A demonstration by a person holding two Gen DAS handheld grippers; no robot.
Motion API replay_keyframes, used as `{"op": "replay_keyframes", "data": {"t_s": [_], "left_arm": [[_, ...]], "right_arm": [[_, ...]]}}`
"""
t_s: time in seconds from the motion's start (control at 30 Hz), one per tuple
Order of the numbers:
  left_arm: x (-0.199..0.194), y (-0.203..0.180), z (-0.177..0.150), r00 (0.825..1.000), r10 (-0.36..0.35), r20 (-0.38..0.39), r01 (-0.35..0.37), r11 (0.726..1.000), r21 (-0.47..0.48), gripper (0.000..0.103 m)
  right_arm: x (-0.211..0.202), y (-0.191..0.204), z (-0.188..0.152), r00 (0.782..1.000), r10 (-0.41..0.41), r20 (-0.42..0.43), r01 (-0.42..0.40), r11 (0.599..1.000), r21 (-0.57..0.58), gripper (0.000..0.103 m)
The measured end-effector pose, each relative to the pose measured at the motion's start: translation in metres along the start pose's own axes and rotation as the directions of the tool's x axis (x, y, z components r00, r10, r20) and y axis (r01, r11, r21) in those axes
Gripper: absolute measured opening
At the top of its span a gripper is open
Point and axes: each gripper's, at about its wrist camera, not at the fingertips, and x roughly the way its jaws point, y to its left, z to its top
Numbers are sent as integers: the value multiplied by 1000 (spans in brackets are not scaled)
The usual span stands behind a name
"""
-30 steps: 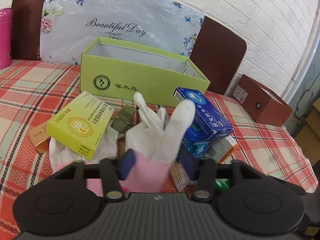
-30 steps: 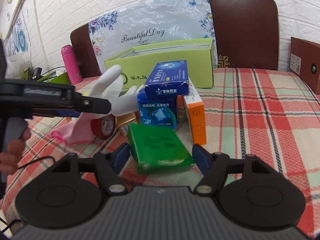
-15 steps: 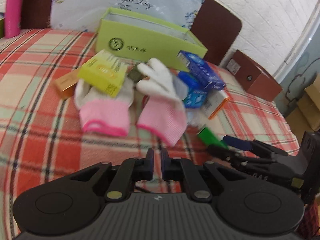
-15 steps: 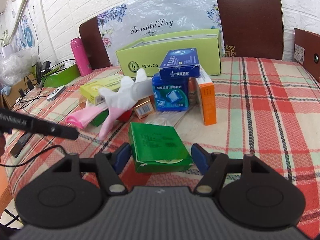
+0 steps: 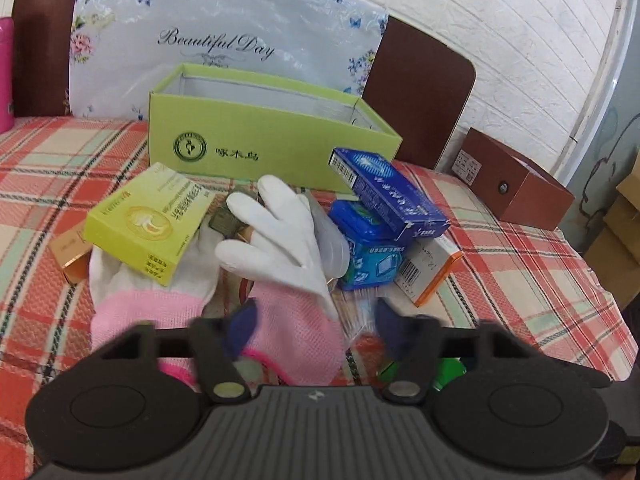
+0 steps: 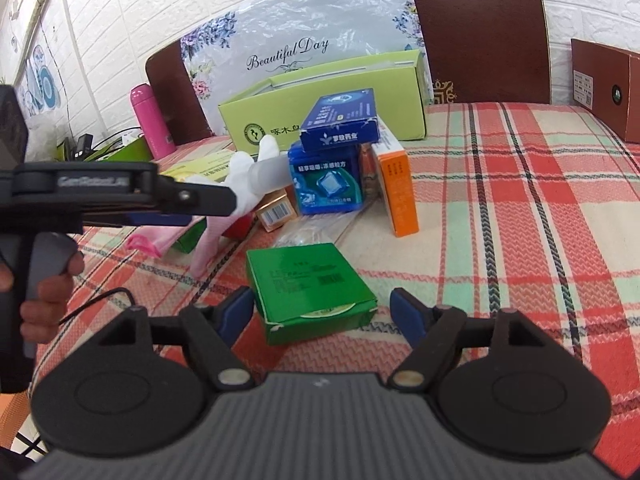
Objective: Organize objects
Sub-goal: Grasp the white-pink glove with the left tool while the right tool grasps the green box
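A white glove with a pink cuff lies on the pile of boxes. My left gripper straddles that cuff, its jaws opening; the right pad stands clear of the cloth. From the right wrist view, one of its fingers reaches over the glove. A second glove lies under a yellow-green box. My right gripper has a flat green box between its opening jaws, with small gaps at both pads. The open lime box stands behind.
A dark blue box sits on a blue mint box, beside an orange-white box. A small gold box lies left. A brown box stands at the right, a pink bottle at the back left. A hand grips the left handle.
The left gripper held the glove upright, then pulled back shut with the glove dropped on the pile, and now sits forward again with jaws apart around the cuff. The right jaws widened slightly.
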Motion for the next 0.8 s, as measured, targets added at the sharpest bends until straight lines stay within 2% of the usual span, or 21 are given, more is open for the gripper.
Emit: {"op": "replay_keyframes", "data": {"t_s": [0.03, 0.1, 0.37, 0.47, 0.57, 0.67, 0.73, 0.8], "left_arm": [[4, 4, 0, 1000, -11, -28, 11, 1000, -13, 12], [5, 14, -3, 998, -26, -50, 23, 998, -60, 8], [-52, 39, -19, 992, -44, -119, 39, 998, -49, 7], [-61, 43, -30, 991, 3, -130, -8, 999, -40, 7], [-65, 40, -28, 994, 74, -77, -76, 997, -26, 18], [-71, 35, -18, 996, 92, -18, -92, 996, -14, 32], [-71, 30, -13, 995, 99, 30, -100, 995, 16, 66], [-64, 23, -11, 988, 144, 55, -147, 988, 53, 71]], "right_arm": [[0, 1, 0, 1000, -3, -2, 3, 1000, -2, 75], [1, 1, -1, 1000, -1, -5, 1, 1000, -4, 75], [4, 0, 0, 1000, 15, -4, -15, 1000, 0, 75], [8, 2, 0, 1000, 25, -10, -25, 1000, -6, 76], [10, 6, 0, 999, 31, -14, -32, 999, -19, 78], [7, 7, -1, 999, 33, -12, -34, 999, -23, 78], [7, 5, -1, 1000, 25, -12, -26, 1000, -16, 79], [8, 2, -1, 1000, 19, -14, -19, 1000, -6, 79]]}}
